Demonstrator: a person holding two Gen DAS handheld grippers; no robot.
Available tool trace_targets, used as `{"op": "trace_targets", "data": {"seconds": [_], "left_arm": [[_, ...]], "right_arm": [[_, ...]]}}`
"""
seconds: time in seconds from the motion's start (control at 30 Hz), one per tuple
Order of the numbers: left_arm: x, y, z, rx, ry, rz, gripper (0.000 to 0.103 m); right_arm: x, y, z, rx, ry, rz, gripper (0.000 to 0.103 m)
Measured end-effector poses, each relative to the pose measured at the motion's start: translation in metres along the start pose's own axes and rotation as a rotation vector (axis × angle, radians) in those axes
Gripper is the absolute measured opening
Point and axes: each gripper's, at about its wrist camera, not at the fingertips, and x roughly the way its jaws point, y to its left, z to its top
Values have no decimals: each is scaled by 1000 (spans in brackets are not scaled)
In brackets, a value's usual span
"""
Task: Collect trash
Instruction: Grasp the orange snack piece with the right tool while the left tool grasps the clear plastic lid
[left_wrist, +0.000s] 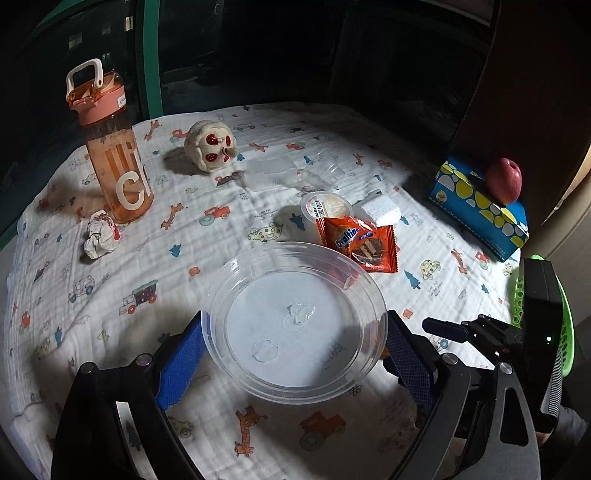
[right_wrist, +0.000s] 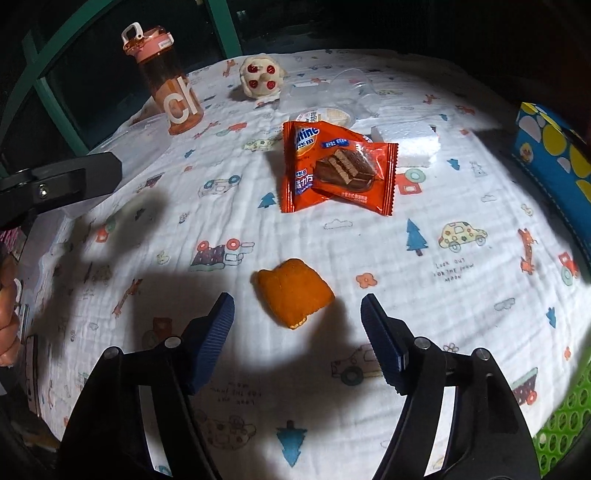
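A printed cloth (right_wrist: 369, 236) is spread over the worktop. A clear dish (left_wrist: 295, 317) is gripped by its rim in the left tongs (left_wrist: 295, 347), just in front of the wrapper (left_wrist: 364, 243). An orange peel (right_wrist: 293, 297) is seen in front of that wrapper too, lying between the half-open right tongs (right_wrist: 297, 325), untouched by the pads.
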Motion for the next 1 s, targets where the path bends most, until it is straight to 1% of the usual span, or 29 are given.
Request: {"op": "trace_targets", "data": {"seconds": [0.07,0.2,0.33,0.47,0.53,0.77,1.0], "left_arm": [[0,2,-1,-5,0,-1,89],[-1,4,-3,-14,0,-4,89],[-1,6,-4,-14,1,-2,89],[-2,6,-5,-17,1,-1,89],[-4,4,-5,-14,-3,-1,89],[-9,-12,-6,4,-11,-19,89],[-11,-46,-6,48,-16,-62,89]], "right_arm": [[6,1,2,-8,9,-3,61],[16,3,5,-24,28,-22,59],[20,6,4,-43,29,-42,50],[16,3,2,-22,22,-29,41],[9,2,0,-4,11,-20,39],[-28,-4,-8,35,-44,-14,38],[-69,-23,-22,77,-96,-38,38]]}}
